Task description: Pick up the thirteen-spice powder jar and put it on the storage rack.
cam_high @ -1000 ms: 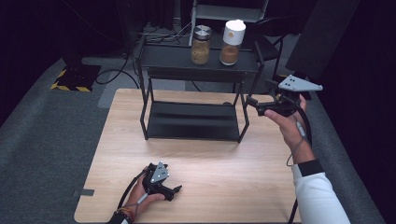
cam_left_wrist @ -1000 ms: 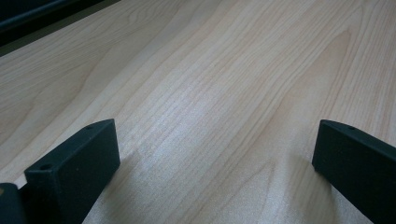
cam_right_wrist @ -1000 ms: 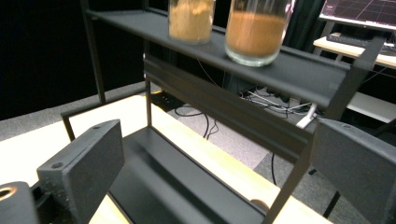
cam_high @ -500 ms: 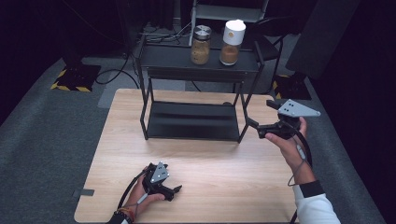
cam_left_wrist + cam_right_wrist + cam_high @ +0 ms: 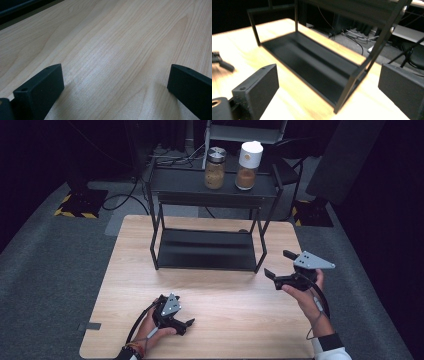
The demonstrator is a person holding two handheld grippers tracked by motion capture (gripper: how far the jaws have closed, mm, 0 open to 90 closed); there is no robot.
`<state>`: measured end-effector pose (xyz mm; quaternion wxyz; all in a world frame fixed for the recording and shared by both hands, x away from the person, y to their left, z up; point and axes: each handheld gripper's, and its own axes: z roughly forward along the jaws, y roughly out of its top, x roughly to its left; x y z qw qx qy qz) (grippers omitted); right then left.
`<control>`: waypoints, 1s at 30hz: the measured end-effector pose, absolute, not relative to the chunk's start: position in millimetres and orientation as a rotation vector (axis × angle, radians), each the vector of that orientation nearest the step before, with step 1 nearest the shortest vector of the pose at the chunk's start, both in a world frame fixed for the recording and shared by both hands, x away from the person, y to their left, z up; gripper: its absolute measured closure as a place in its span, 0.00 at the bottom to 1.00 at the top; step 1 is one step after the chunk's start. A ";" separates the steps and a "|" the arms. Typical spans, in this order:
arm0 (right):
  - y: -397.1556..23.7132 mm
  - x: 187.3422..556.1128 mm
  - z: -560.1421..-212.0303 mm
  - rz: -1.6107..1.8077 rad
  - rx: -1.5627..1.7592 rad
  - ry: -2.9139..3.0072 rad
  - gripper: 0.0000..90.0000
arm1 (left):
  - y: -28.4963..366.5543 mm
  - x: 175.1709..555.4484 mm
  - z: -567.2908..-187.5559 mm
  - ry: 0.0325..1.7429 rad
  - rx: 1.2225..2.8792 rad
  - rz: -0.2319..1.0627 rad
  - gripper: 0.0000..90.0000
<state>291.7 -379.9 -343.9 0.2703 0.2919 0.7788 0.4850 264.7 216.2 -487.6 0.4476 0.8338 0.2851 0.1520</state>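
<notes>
Jars stand on the top shelf [image 5: 175, 182] of a black rack [image 5: 207, 251] at the far side of the table [image 5: 125, 270]. One jar [image 5: 214, 168] has a metal lid and holds brown powder in its lower part. The other jar [image 5: 248, 165], just to its right, has a white lid and holds a darker, orange-brown powder, also only in the lower part. The two jars are near each other but do not touch.

The lower shelf [image 5: 312, 65] of the rack lies on the table and carries nothing.

The right gripper [image 5: 280, 268] is held above the table edge, just to the right of the rack's front right leg [image 5: 359, 75], and it points toward the rack. Its jaws stand wide apart and nothing is between them; in the right gripper view the lower shelf and that leg are seen between the jaws.

The left gripper [image 5: 189, 324] rests low on the table near the front edge, well apart from the rack. Its jaws are also spread wide, with bare wood between them. The left hand [image 5: 150, 330] holds it from behind, and a cable loops beside the wrist.
</notes>
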 end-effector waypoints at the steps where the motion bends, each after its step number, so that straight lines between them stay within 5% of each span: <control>1: -380.2 290.2 -348.1 1.301 0.790 2.104 0.03 | 216.2 264.7 -487.6 0.706 2.064 0.376 0.00; 30: -386.2 270.3 -431.6 1.192 0.943 2.223 0.03 | 216.3 264.8 -487.6 0.706 2.063 0.376 0.00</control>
